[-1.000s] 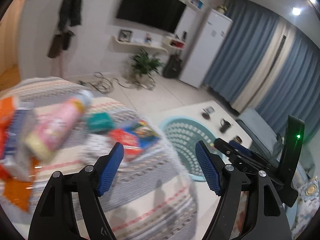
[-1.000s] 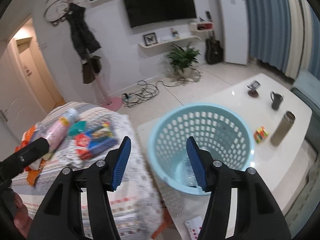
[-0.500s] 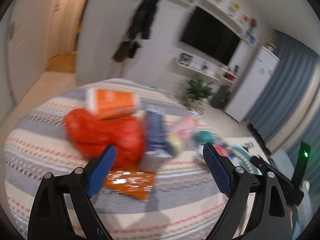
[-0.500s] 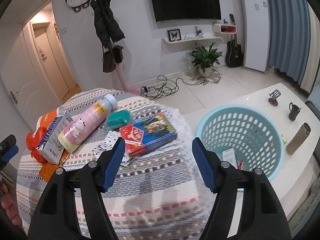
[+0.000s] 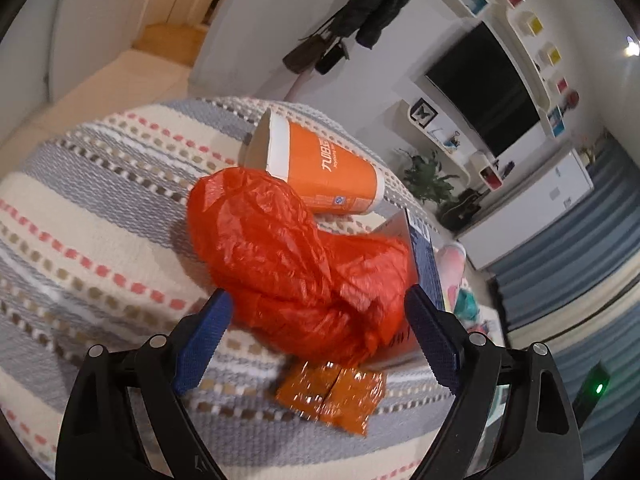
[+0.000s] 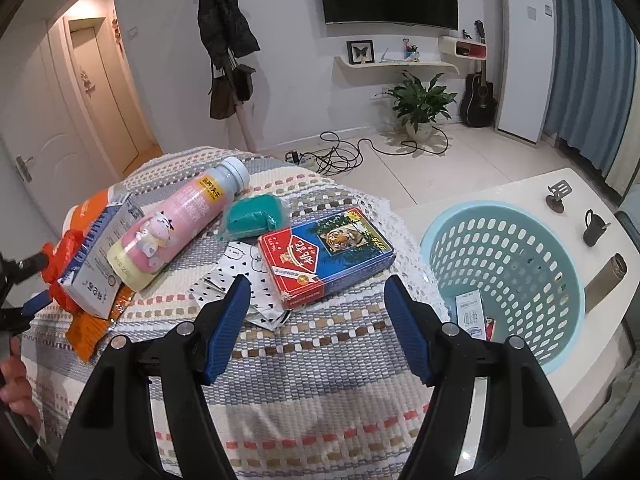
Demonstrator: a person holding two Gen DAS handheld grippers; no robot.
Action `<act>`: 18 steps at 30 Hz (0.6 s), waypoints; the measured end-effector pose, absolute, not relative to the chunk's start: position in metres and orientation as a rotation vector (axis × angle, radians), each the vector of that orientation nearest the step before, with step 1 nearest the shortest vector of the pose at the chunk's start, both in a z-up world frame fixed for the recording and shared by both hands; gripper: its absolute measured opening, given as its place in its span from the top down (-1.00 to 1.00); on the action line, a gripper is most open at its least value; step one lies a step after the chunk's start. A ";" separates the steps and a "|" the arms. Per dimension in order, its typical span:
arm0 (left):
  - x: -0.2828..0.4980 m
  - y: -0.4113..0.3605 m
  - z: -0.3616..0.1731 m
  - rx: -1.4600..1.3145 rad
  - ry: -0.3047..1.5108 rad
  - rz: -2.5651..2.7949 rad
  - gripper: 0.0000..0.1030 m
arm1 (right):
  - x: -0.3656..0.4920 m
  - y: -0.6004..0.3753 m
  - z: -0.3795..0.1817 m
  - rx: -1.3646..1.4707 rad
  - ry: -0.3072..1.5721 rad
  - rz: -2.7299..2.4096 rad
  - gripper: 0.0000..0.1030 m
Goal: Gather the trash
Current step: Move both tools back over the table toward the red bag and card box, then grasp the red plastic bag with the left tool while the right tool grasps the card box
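Trash lies on a striped woven cloth (image 6: 320, 372). In the left wrist view a crumpled red plastic bag (image 5: 296, 264) fills the middle, with an orange paper cup (image 5: 320, 172) on its side behind it, a blue carton (image 5: 424, 256) to its right and an orange wrapper (image 5: 332, 392) in front. My left gripper (image 5: 316, 320) is open, its jaws straddling the bag's near end. My right gripper (image 6: 316, 292) is open just short of a red-and-blue card box (image 6: 324, 256). A pink bottle (image 6: 176, 228), teal packet (image 6: 256, 216) and spotted wrapper (image 6: 236, 280) lie nearby. The light-blue basket (image 6: 508, 276) stands at right.
The basket sits on a white table (image 6: 600, 360) with a black mug (image 6: 592, 228) and a brown flask (image 6: 604, 280). A hand (image 6: 12, 384) shows at the left edge. Cables (image 6: 340, 152), a plant (image 6: 420, 100) and a coat stand (image 6: 228, 40) are beyond.
The left view swung from the basket side across the cloth to the red bag and rolled; its jaws widened. The right view moved left, from over the basket to the card box, jaws wider.
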State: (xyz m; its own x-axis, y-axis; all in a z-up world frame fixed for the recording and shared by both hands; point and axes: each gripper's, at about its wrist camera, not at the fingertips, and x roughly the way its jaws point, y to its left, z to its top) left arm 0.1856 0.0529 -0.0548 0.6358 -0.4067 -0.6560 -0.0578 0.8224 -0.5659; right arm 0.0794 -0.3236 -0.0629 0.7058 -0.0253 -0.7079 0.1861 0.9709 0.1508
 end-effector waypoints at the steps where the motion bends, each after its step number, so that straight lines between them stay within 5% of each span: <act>1: 0.190 0.051 -0.057 -0.598 0.875 -0.208 -0.66 | 0.080 -0.325 -0.064 0.220 0.784 -0.120 -0.28; 12: 0.226 0.019 -0.069 -0.556 0.903 -0.170 -0.66 | 0.088 -0.337 -0.067 0.272 0.812 -0.098 -0.48; 18: 0.224 0.013 -0.074 -0.508 0.912 -0.222 -0.19 | 0.106 -0.326 -0.081 0.259 0.880 -0.081 -0.53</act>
State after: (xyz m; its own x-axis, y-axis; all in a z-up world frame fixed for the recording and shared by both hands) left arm 0.2240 0.0133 -0.0740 0.5997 -0.3922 -0.6975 -0.0286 0.8606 -0.5085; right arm 0.1058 -0.3264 -0.0806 0.6364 0.0360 -0.7705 0.1765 0.9656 0.1908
